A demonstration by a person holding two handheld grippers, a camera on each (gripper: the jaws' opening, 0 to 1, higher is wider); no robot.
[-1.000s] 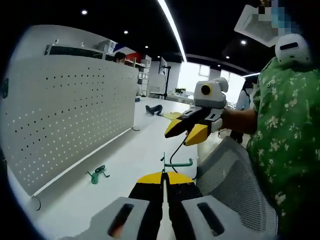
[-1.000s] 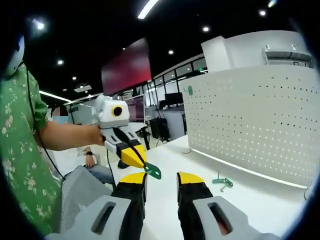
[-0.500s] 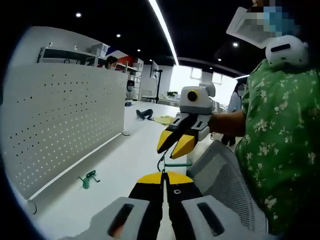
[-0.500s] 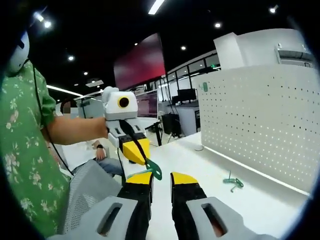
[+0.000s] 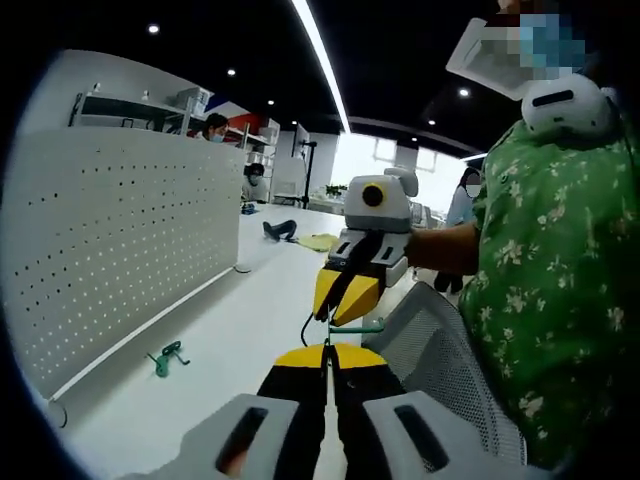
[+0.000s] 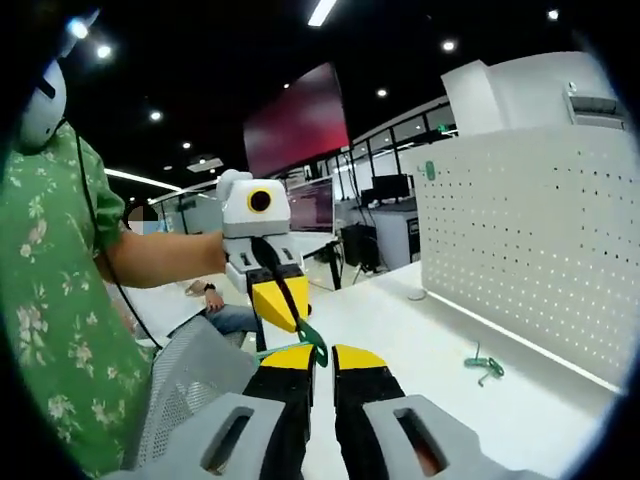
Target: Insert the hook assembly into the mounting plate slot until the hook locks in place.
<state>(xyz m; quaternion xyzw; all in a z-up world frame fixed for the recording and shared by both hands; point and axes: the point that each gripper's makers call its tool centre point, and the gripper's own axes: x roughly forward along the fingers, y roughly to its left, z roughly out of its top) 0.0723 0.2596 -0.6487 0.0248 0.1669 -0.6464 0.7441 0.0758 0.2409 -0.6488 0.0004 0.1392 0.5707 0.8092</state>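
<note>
Green hook [image 5: 167, 357], white dotted pegboard [image 5: 110, 250]

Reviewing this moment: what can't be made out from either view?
- Green hook, left gripper view: its held end is hidden between the left claw tips.
- Right claw, right gripper view: whether it touches the hook is too small to tell.
- Second hook on the table: shape too small.

Views face each other closely, sharing the pegboard [image 5: 120, 250]
</note>
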